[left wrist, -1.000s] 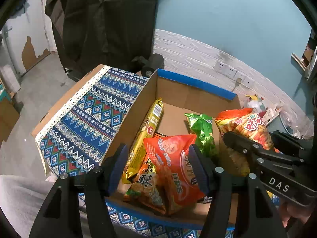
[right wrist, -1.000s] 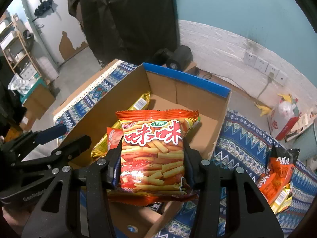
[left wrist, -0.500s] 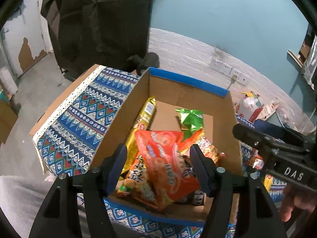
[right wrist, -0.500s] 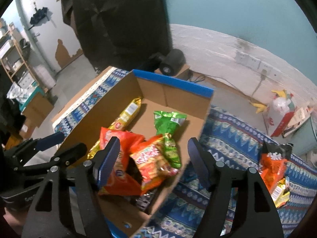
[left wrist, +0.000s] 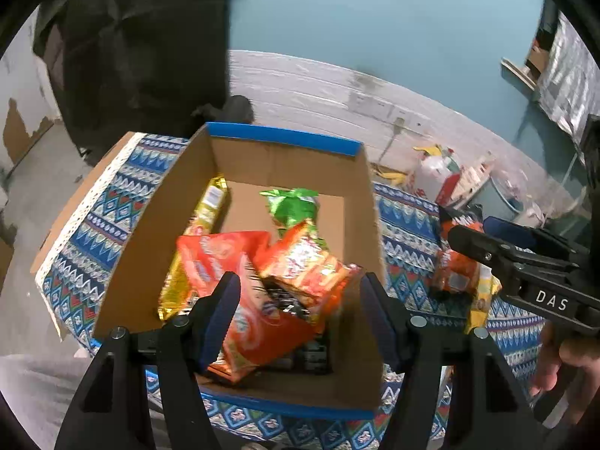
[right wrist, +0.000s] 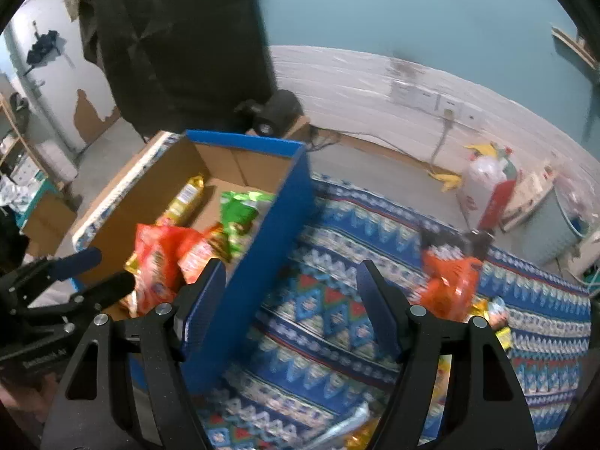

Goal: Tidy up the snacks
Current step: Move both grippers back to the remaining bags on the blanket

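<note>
A cardboard box with a blue rim (left wrist: 285, 138) (right wrist: 277, 202) holds several snack bags: a red bag (left wrist: 240, 292), an orange chip bag (left wrist: 307, 262), a green bag (left wrist: 292, 206) and a yellow pack (left wrist: 206, 217). My left gripper (left wrist: 300, 307) is open and empty, hovering over the box's near end. My right gripper (right wrist: 292, 300) is open and empty, over the patterned cloth just right of the box. An orange snack bag (right wrist: 450, 281) (left wrist: 453, 273) lies on the cloth further right, with small yellow packs (right wrist: 498, 322) beside it.
The blue patterned cloth (right wrist: 337, 330) covers the table under the box. A silver and yellow wrapper (right wrist: 348, 427) lies at the cloth's near edge. A black speaker-like object (right wrist: 277, 112) sits behind the box. A white bottle and clutter (right wrist: 487, 183) stand on the floor by the wall.
My right gripper opened and dropped the orange chip bag into the box, then swung right, out over the cloth. My left gripper stayed open and rose slightly above the box.
</note>
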Demonstrator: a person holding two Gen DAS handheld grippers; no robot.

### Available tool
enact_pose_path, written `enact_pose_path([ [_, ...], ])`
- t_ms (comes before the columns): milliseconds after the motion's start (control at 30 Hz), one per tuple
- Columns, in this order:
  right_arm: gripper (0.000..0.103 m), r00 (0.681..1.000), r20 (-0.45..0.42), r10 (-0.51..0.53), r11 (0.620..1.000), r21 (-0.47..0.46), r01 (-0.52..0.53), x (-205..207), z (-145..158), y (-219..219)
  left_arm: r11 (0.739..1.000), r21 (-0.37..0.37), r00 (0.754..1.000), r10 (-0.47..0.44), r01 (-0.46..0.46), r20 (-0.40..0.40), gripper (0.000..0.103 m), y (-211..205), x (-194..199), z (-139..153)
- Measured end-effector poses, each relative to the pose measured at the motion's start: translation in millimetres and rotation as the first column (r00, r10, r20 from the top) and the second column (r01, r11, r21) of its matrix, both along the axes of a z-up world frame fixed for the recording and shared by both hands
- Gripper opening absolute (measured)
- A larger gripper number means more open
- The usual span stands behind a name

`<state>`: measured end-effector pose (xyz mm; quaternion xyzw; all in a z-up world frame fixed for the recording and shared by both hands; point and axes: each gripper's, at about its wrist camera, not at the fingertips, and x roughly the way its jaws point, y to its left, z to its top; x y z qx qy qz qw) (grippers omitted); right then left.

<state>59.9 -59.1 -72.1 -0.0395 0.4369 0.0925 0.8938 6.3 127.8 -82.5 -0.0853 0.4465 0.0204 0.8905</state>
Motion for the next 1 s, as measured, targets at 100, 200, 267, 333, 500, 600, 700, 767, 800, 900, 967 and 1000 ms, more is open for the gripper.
enact_pose_path([
  [100, 0.073, 1.000, -0.010, -0.030, 1.000, -0.007, 0.030, -8, -3, -18, 0.999, 0.001, 0.999, -0.036, 0.036, -0.003, 0.067, -16, 1, 1],
  [200, 0.073, 0.998, -0.027, -0.063, 0.998, -0.016, 0.063, -16, -10, -36, 0.998, 0.001, 0.998, -0.067, 0.067, -0.004, 0.067, -31, 3, 2],
  [267, 0.073, 0.996, -0.035, -0.081, 0.997, -0.017, 0.081, -21, -13, -48, 0.996, 0.008, 0.996, -0.091, 0.091, -0.003, 0.067, -43, 4, 3],
  [333, 0.073, 0.994, -0.040, -0.099, 0.995, -0.024, 0.098, -24, -16, -58, 0.993, 0.023, 0.993, -0.115, 0.115, -0.001, 0.068, -55, 4, 4],
  [500, 0.073, 0.990, -0.046, -0.132, 0.991, -0.024, 0.131, -36, -19, -79, 0.979, 0.069, 0.981, -0.192, 0.191, 0.008, 0.071, -91, 1, -1],
  [600, 0.073, 0.986, -0.058, -0.158, 0.987, -0.028, 0.157, -43, -24, -93, 0.968, 0.079, 0.971, -0.238, 0.237, 0.004, 0.071, -110, 0, -6],
  [700, 0.073, 0.980, -0.078, -0.184, 0.983, -0.035, 0.181, -47, -32, -106, 0.955, 0.095, 0.959, -0.283, 0.282, -0.006, 0.071, -128, 0, -15],
  [767, 0.073, 0.976, -0.084, -0.199, 0.980, -0.038, 0.196, -49, -39, -115, 0.948, 0.081, 0.951, -0.306, 0.308, -0.029, 0.072, -137, 2, -24],
  [800, 0.073, 0.974, -0.089, -0.211, 0.977, -0.042, 0.208, -50, -43, -119, 0.945, 0.084, 0.949, -0.314, 0.316, -0.035, 0.072, -141, 3, -29],
  [900, 0.073, 0.962, -0.124, -0.243, 0.970, -0.047, 0.239, -49, -58, -133, 0.934, 0.122, 0.942, -0.335, 0.336, -0.030, 0.072, -153, 5, -37],
  [967, 0.073, 0.957, -0.136, -0.256, 0.967, -0.033, 0.254, -49, -65, -141, 0.928, 0.136, 0.937, -0.348, 0.347, -0.019, 0.072, -159, 5, -41],
  [1000, 0.073, 0.954, -0.144, -0.263, 0.965, -0.024, 0.262, -48, -68, -144, 0.925, 0.135, 0.934, -0.356, 0.355, -0.021, 0.072, -163, 7, -44],
])
